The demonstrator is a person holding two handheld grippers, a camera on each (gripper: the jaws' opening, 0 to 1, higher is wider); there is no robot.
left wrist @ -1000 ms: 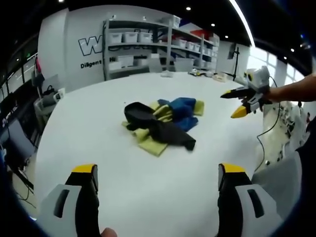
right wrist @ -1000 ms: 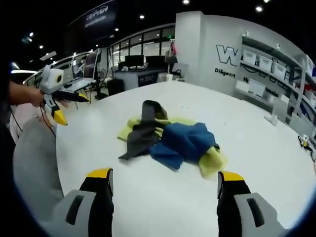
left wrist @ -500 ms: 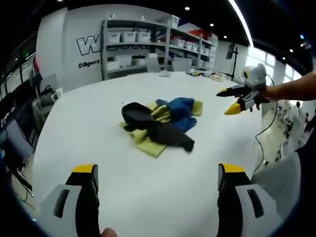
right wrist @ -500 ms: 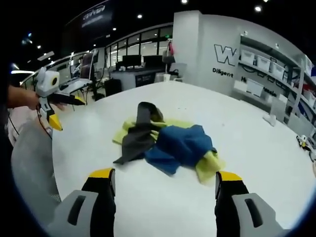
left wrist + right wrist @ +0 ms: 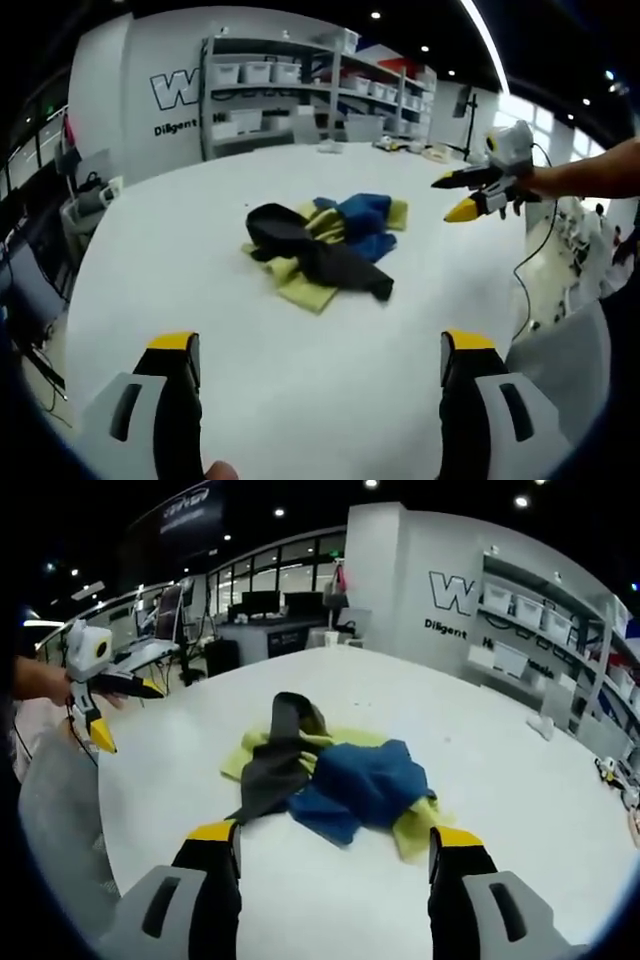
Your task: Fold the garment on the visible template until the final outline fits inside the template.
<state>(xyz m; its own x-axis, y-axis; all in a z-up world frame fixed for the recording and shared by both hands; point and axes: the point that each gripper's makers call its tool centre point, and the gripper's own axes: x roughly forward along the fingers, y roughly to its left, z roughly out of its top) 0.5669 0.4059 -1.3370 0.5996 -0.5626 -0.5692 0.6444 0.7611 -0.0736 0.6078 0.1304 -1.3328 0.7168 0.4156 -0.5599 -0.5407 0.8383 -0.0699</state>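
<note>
Garment (image 5: pixel 330 775) crumpled on yellow template (image 5: pixel 415 823), mid-table (image 5: pixel 520 780). Left gripper (image 5: pixel 312 360) and right gripper (image 5: pixel 333 852) both wide open, empty, hovering short of the pile, apart from it.

The right gripper (image 5: pixel 333 845) hangs over the white desk (image 5: pixel 520 780) with its jaws spread wide and nothing between them. Just beyond the jaw tips lies a crumpled garment (image 5: pixel 325 775), dark grey ahead of the left jaw and blue ahead of the gap, heaped on a yellow-green template (image 5: pixel 415 822) whose edges poke out around it. Well off to the left of the jaws, the left gripper (image 5: pixel 98 712) is held above the desk's edge, jaws parted. Shelves with bins (image 5: pixel 535 615) stand far beyond the right jaw.
</note>
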